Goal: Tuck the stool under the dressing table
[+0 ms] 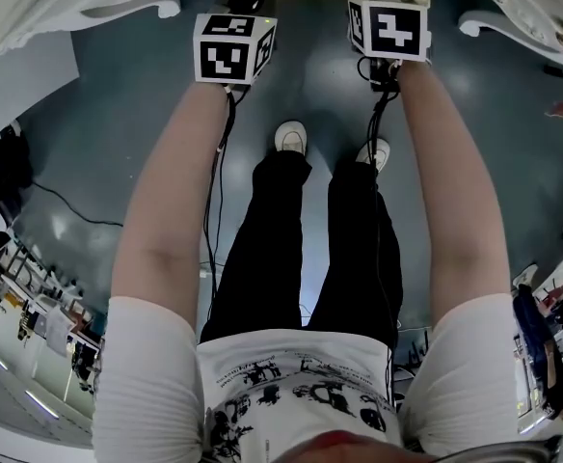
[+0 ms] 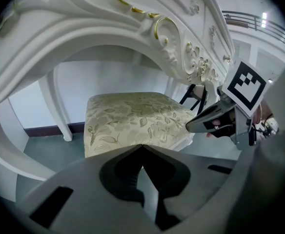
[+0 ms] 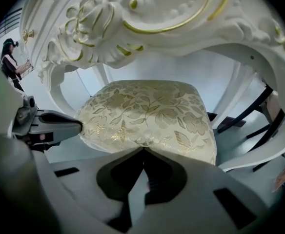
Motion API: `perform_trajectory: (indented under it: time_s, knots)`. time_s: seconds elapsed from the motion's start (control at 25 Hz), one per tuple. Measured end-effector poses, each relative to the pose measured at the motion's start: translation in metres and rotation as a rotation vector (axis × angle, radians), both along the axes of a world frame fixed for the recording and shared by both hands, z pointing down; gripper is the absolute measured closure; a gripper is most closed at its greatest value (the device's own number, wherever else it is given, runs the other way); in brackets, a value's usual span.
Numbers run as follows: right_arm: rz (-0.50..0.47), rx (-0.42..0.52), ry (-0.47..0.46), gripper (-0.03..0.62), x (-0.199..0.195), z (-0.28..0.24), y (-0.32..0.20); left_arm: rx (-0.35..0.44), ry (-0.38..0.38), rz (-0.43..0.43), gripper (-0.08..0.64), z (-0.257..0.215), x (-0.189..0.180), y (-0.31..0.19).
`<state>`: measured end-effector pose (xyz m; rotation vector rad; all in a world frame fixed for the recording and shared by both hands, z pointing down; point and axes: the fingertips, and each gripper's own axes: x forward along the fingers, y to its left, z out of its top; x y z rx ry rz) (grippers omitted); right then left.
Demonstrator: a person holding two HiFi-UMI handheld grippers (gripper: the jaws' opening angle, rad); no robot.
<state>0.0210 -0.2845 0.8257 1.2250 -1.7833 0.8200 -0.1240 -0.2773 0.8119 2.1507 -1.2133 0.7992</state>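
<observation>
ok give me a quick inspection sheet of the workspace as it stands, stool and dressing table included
surface: glossy grey floor
job's things: stool with a floral cushion stands between the legs of the white dressing table, under its arch
clutter: nothing seen near the stool
grippers: left gripper and right gripper both have jaws together, tips at the cushion's front edge
cables: black leads hang from both grippers along the forearms
surroundings: crowded benches; another person off to one side
</observation>
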Motion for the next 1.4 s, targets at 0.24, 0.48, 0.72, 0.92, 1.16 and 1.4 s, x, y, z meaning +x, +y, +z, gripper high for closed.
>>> perform_trajectory:
  time_s: [0.24, 0.48, 0.72, 0.92, 1.16, 1.4]
  knots:
    - [-0.001, -0.004, 0.018, 0.574, -0.002, -0.004, -0.003, -0.001, 0.026, -0.001, 0.540, -0.002, -0.002, -0.004]
    - [-0.030, -0.044, 0.060, 0.575, 0.003, -0.022, 0.023, -0.035, 0.024, -0.050, 0.540, -0.020, -0.013, 0.011]
    - [-0.123, 0.066, 0.023, 0.574, -0.014, -0.094, 0.059, 0.067, 0.009, 0.013, 0.540, -0.084, -0.022, 0.036]
    - [-0.165, 0.134, -0.059, 0.575, -0.033, -0.175, 0.097, 0.132, 0.043, 0.031, 0.540, -0.160, -0.012, 0.088]
    - [-0.179, 0.348, -0.125, 0.574, -0.046, -0.301, 0.106, 0.225, 0.095, 0.057, 0.540, -0.266, 0.002, 0.118]
    - [-0.211, 0.552, -0.133, 0.574, -0.045, -0.436, 0.124, 0.366, 0.148, 0.064, 0.540, -0.396, 0.002, 0.135]
